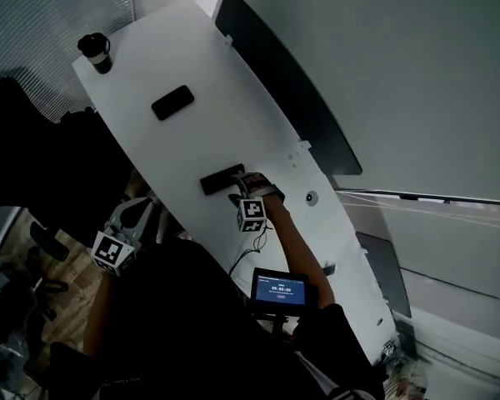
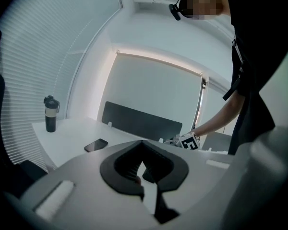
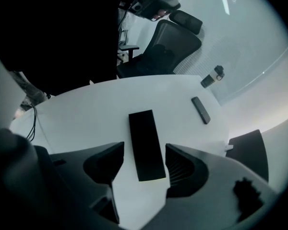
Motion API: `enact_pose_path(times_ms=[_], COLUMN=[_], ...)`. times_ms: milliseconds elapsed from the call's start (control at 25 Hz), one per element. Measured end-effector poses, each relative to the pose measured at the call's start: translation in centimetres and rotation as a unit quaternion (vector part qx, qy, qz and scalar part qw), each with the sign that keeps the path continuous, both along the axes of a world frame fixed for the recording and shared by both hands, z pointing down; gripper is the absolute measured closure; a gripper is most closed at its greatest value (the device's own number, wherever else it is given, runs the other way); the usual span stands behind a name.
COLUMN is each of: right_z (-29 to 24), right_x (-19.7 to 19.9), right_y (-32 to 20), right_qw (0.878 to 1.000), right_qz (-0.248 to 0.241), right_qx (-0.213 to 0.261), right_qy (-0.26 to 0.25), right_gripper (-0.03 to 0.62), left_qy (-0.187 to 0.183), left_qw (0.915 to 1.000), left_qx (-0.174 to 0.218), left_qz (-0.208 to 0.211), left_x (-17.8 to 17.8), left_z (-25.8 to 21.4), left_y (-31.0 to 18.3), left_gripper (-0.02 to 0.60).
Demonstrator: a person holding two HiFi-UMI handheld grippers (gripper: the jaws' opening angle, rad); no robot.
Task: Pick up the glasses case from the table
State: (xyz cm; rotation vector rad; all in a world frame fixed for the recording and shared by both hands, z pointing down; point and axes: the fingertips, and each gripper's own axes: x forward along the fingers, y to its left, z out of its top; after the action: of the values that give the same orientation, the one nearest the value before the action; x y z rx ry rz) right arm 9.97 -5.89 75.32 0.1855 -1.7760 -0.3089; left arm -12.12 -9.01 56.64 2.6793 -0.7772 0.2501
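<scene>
The glasses case point(image 1: 221, 179) is a long black box lying flat on the white table point(image 1: 175, 157), near its middle. My right gripper point(image 1: 237, 192) hangs just above the case's near end, pointing steeply down. In the right gripper view the case point(image 3: 146, 145) lies lengthwise between the jaws of my right gripper point(image 3: 145, 148), which stand open with a gap of bare table on each side. My left gripper point(image 1: 140, 209) is off the table's left edge, away from the case. In its own view my left gripper point(image 2: 143, 169) is shut with nothing in it.
A black phone point(image 1: 172, 102) lies further along the table, and a dark bottle point(image 1: 95, 52) stands at the far corner. A dark partition point(image 1: 283, 82) runs along the table's right side. A small lit screen point(image 1: 279, 288) sits near my body. An office chair point(image 3: 158, 51) stands beyond the table.
</scene>
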Motion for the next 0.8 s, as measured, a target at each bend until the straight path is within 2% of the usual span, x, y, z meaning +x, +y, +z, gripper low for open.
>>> enact_pose_path(times_ms=[120,240,480,640,800], right_z=[1.0,2.3,4.3,5.8,6.3], right_x=[0.9,1.8,3.1,3.4,3.7], right_y=[-1.8,-3.1,-2.8,-2.7,-3.0], right_qw=[1.000,0.999,0.992,0.988,0.985], right_qz=[-0.022,-0.037,-0.074,-0.083,-0.069], right_qx=[-0.005,-0.018,-0.085,-0.105,-0.127], right_qy=[0.011,0.025,0.060,0.082,0.090], right_gripper=[0.313,0.287,0.278,0.278,0.278], left_qy=[-0.012,-0.021,-0.033,-0.038,-0.037], left_qw=[0.9994,0.9974,0.9910,0.9887,0.9883], left_qx=[0.006,-0.004,0.009,0.007,-0.003], left_qz=[-0.031,-0.069,-0.129,-0.145,-0.148], left_x=[-1.8,-3.6,-6.9,-7.7,-7.3], left_z=[0.2,0.3,-0.1,0.4,0.3], left_y=[-0.3,-0.2,-0.2,0.3,0.9], left_gripper=[0.577,0.577,0.577,0.577,0.577])
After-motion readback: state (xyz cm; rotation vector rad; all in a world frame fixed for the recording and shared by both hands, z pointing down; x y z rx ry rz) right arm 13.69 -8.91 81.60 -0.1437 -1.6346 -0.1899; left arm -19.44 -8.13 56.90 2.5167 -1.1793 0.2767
